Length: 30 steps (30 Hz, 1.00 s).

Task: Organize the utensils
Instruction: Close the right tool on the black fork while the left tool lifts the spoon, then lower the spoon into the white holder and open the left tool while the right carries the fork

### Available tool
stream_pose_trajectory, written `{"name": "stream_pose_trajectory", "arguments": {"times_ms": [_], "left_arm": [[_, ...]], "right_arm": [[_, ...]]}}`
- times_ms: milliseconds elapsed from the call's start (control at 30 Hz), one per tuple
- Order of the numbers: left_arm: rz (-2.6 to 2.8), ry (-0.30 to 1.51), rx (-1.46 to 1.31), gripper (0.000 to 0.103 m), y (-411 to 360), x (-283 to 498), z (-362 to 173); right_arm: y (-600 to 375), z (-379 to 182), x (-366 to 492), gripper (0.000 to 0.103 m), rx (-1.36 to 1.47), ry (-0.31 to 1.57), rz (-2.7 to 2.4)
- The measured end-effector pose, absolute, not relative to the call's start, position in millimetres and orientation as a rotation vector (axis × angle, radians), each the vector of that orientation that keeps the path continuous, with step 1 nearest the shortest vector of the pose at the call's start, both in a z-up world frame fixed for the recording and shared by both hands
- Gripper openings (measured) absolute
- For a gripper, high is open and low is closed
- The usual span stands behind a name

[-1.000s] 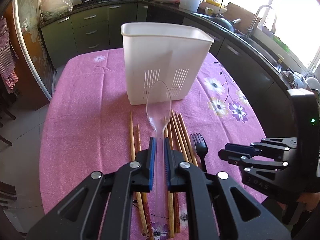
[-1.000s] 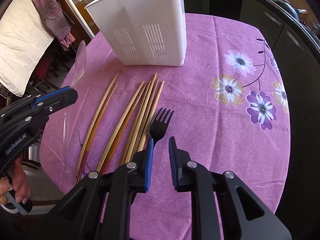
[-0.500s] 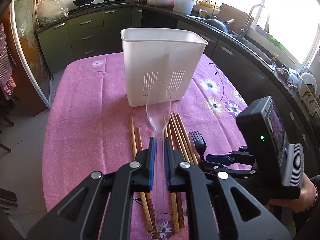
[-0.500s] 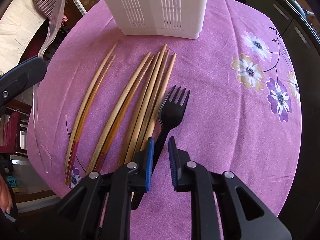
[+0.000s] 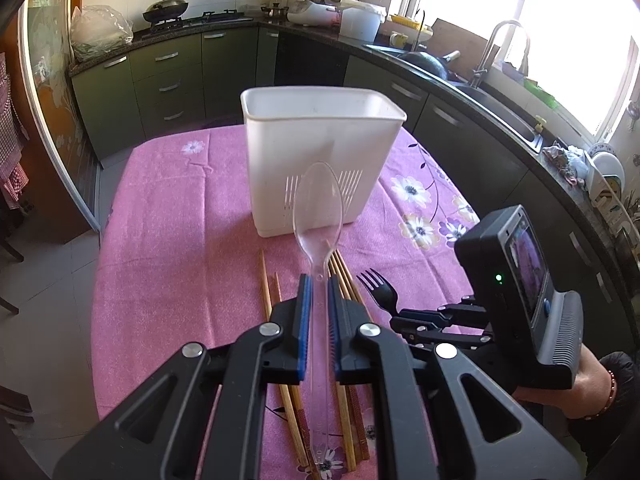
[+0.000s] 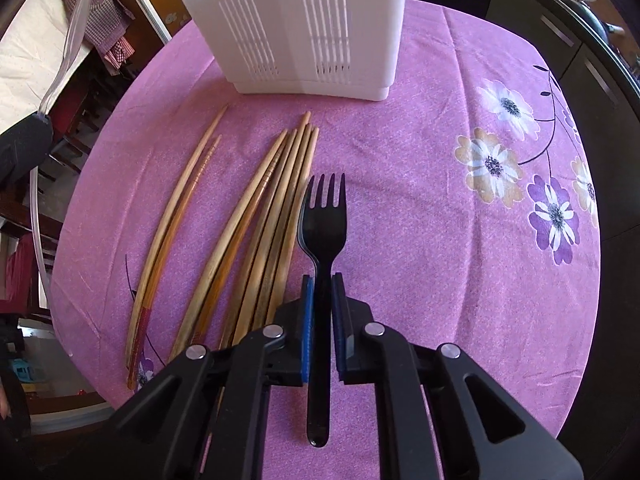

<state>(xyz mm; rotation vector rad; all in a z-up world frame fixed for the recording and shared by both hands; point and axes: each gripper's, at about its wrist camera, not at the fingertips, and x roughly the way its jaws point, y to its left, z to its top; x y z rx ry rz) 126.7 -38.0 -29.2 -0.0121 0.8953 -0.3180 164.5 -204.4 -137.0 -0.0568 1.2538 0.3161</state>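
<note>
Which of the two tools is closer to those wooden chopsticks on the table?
Right. The right tool holds the black fork low, right beside the chopsticks. The left tool holds the clear spoon above them.

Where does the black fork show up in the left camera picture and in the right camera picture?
Left wrist: the black fork sits right of centre, held by the right gripper, beside the chopsticks.
Right wrist: the fork is at centre, clamped between the pads.
Shared landmark: the white holder, beyond the fork.
</note>
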Motion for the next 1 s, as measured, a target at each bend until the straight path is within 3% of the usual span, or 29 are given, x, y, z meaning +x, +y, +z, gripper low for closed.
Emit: {"name": "stream_pose_trajectory", "arguments": {"times_ms": [200, 467, 767, 1000], "left_arm": [[-0.345, 0.749, -0.066, 0.009, -33.1, 140.9, 28.3], [-0.324, 0.293, -0.099, 0.009, -40.6, 179.5, 106.0], [-0.229, 0.267, -0.079, 0.009, -63.9, 263.4, 75.1], [-0.217, 0.323, -0.068, 0.009, -65.5, 264.5, 40.4]], "right_arm": [[-227.4, -104.9, 144.3, 0.010, 0.037, 1.139, 0.376], [-257.1, -80.7, 142.0, 0.010, 0.112, 1.056, 0.412], [-277.8, -81.6, 136.4, 0.010, 0.155, 1.021, 0.449], [-282.5, -67.8, 138.5, 0.010, 0.164, 0.969, 0.462]]}}
